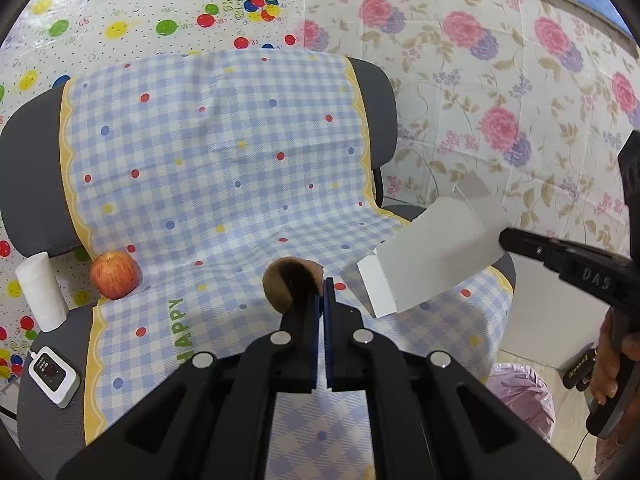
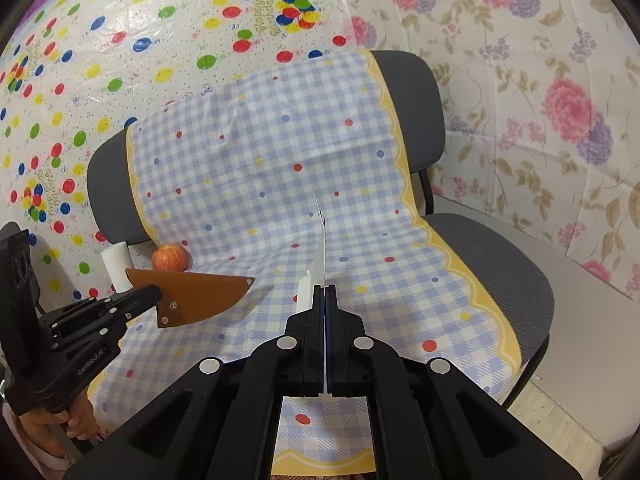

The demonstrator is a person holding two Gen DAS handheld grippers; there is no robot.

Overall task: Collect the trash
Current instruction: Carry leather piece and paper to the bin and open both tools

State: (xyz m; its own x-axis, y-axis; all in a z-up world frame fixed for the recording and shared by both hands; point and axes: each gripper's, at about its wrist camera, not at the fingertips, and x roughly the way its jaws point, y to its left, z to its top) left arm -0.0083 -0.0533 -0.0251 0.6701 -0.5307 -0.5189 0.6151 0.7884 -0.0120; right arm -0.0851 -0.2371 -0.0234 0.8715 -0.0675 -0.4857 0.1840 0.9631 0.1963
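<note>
Trash, two pieces, both held clear above the seat of a grey office chair [image 2: 500, 256] draped with a blue-and-white checked cloth [image 1: 224, 152] dotted red, blue and yellow. Item one: brown leather blade sheath [image 2: 192, 296], curved and riveted, clamped at its wide end between the closed jaws of the left gripper [image 1: 322, 280]; from that gripper's own camera it shows end-on as a brown oval. Item two: flattened white cardboard box [image 1: 432, 256], pinched by one edge in the closed jaws of the right gripper [image 2: 325, 286], seen edge-on as a thin white strip from the right wrist. Also present: red apple [image 1: 115, 274] at the seat's back left corner, white paper roll [image 1: 40, 290] standing just beside it, small white device [image 1: 54, 376] with cable near the seat's left edge, pink-lined waste bin [image 1: 528, 396] on the floor to the chair's right. Backdrop: balloon-print sheet [image 2: 120, 40] and floral sheet [image 1: 500, 80].
</note>
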